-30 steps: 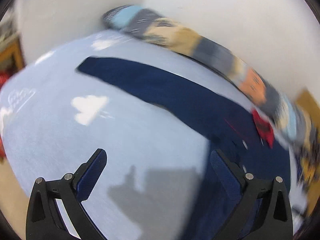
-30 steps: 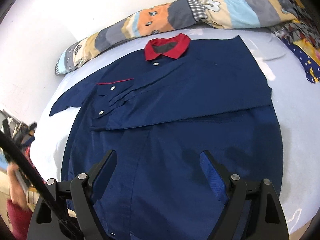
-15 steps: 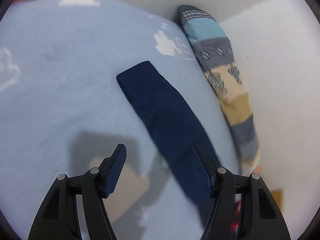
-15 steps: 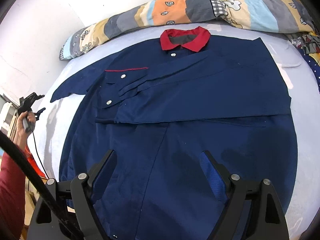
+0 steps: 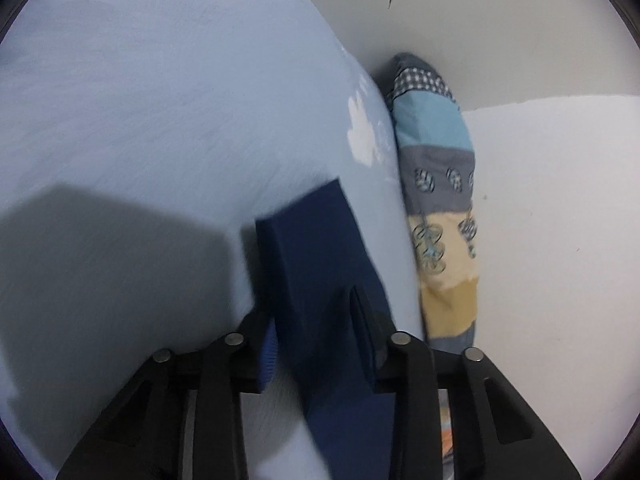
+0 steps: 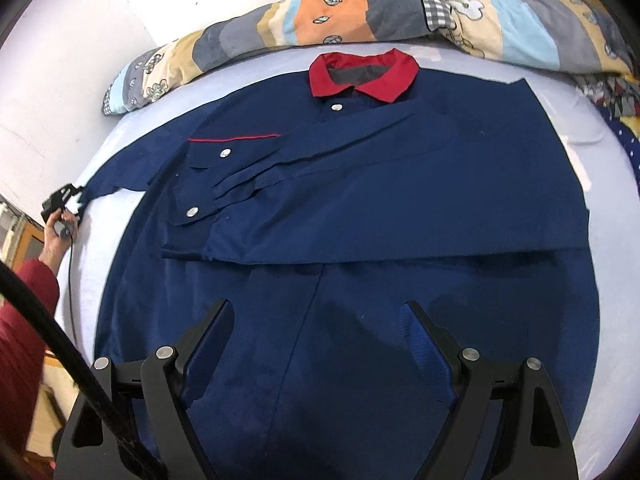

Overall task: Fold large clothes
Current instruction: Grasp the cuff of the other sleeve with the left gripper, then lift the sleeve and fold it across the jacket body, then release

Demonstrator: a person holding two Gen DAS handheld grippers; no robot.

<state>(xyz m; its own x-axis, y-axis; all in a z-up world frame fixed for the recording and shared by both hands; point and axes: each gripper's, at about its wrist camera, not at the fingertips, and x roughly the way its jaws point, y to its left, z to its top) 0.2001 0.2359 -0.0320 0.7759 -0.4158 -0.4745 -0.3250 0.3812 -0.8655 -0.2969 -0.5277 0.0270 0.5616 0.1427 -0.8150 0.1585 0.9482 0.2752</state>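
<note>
Now that my left tongs (image 5: 316, 328) have just closed onto the navy sleeve cuff (image 5: 316, 248), fold-in can start; right tongs (image 6: 316, 336) hang apart above the work shirt (image 6: 360, 208).

Black right gripper (image 6: 316, 328), blue ribbed pads (image 6: 420, 344), silver screws; red sleeve (image 6: 24, 320).

Bare sheet (image 6: 600, 184) flanks the shirt (image 6: 360, 200); rolled quilt (image 6: 360, 12) seemingly blocks the wall side.
</note>
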